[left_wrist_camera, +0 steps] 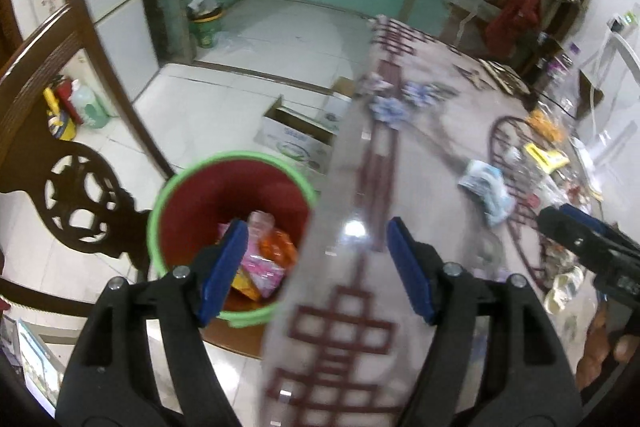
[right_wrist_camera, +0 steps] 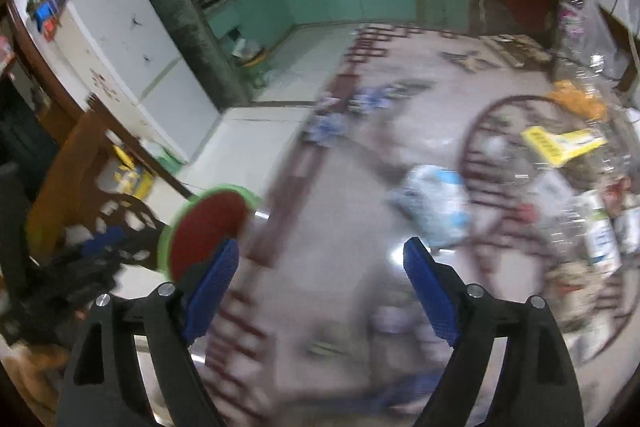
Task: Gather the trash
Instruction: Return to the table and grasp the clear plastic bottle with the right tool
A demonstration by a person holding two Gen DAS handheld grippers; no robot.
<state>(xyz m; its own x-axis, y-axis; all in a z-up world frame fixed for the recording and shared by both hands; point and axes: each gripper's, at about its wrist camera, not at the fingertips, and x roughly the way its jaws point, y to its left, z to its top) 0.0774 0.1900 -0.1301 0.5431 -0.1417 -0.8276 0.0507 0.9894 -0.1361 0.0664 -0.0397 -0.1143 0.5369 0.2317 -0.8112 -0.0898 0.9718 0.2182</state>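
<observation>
Fingers, left: blue pads stand wide apart with nothing between them; the left gripper hangs over the table edge beside the bin
Fingers, right: the right gripper is likewise spread and empty, blue ribbed pads either side of bare tabletop
Bin: red bucket with a green rim, standing on the floor against the table edge, next to a carved wooden chair; pink and orange wrappers already lie in it
Trash remaining: a crumpled white-and-blue packet lies ahead of the right gripper; blue-and-white wrappers sit farther along; a yellow packet and clear plastic pieces sit to the right
Table: glossy table with a dark red lattice pattern, slick and reflective
Step in hand: judged to be reaching for the next piece, likely the white-and-blue packet
Advice: come down low so the pads bracket the packet's bulk; thin film slides on a glossy top, so pinch a raised fold rather than a flat edge
Visibility: right view is blurred; small items uncertain
</observation>
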